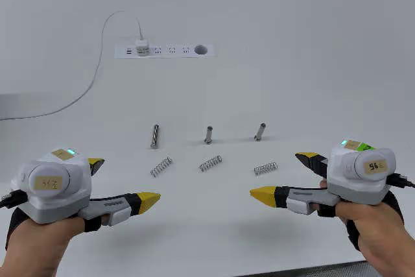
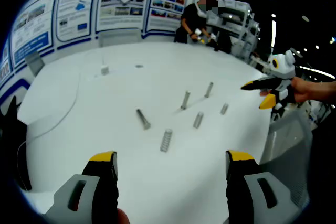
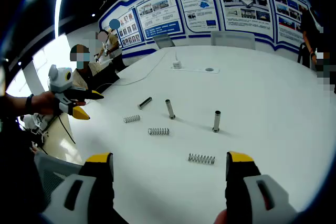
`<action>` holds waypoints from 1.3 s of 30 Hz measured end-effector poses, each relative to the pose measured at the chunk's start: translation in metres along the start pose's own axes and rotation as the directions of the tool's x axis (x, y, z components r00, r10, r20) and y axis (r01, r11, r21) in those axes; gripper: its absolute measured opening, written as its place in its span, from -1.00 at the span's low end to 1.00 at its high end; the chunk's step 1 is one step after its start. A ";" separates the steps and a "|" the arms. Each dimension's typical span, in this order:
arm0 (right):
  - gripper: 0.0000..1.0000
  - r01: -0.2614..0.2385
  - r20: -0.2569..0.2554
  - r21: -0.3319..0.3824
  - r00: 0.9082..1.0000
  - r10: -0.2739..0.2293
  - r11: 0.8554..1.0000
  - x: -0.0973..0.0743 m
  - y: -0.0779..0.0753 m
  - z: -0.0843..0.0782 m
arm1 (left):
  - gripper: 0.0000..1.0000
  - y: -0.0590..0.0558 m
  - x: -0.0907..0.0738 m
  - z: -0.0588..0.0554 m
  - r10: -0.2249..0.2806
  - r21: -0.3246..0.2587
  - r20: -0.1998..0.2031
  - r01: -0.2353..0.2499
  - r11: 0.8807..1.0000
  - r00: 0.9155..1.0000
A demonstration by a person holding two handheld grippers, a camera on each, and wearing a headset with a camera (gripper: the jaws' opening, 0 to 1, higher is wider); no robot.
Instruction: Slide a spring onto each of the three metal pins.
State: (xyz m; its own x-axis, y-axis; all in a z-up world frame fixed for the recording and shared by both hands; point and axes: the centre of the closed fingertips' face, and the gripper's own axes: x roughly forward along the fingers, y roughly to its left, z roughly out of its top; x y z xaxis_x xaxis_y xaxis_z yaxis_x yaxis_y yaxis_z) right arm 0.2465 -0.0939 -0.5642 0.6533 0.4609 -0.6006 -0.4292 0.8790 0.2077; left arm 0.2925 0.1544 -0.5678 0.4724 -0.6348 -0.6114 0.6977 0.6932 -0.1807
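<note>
Steel first: three short grey metal pins (image 1: 209, 135) are strung across the middle of the white table (image 1: 311, 63), with three small coiled wire springs (image 1: 211, 163) laid just on their near-edge side, one per pin. Nothing's been threaded yet. The yellow-tipped left gripper (image 1: 126, 180) and right gripper (image 1: 276, 174) are held wide open and empty by the near edge. The pin toward the left edge looks tipped over, so it'd probably need steadying. A spring is best pinched lightly at one end, so its bore is left clear to be lined up with the pin tip.
</note>
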 end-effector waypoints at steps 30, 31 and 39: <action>0.79 -0.017 -0.013 0.022 1.000 0.017 1.000 -0.012 0.005 -0.013 | 0.66 0.007 0.022 0.000 -0.004 -0.042 -0.028 0.003 0.999 1.000; 0.79 -0.019 -0.014 0.022 1.000 0.019 1.000 -0.013 0.005 -0.014 | 0.66 0.008 0.023 0.001 -0.003 -0.042 -0.028 0.002 0.999 1.000; 0.78 -0.023 -0.016 0.029 1.000 0.024 0.999 -0.015 0.007 -0.015 | 0.64 0.008 0.031 0.009 -0.001 -0.043 -0.023 0.000 0.999 1.000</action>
State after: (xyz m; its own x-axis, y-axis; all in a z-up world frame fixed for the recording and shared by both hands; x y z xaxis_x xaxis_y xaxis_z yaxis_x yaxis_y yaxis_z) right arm 0.2243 -0.0962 -0.5659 0.6325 0.4796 -0.6082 -0.4259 0.8712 0.2441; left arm 0.3175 0.1368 -0.5813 0.4591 -0.6277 -0.6287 0.6738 0.7072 -0.2140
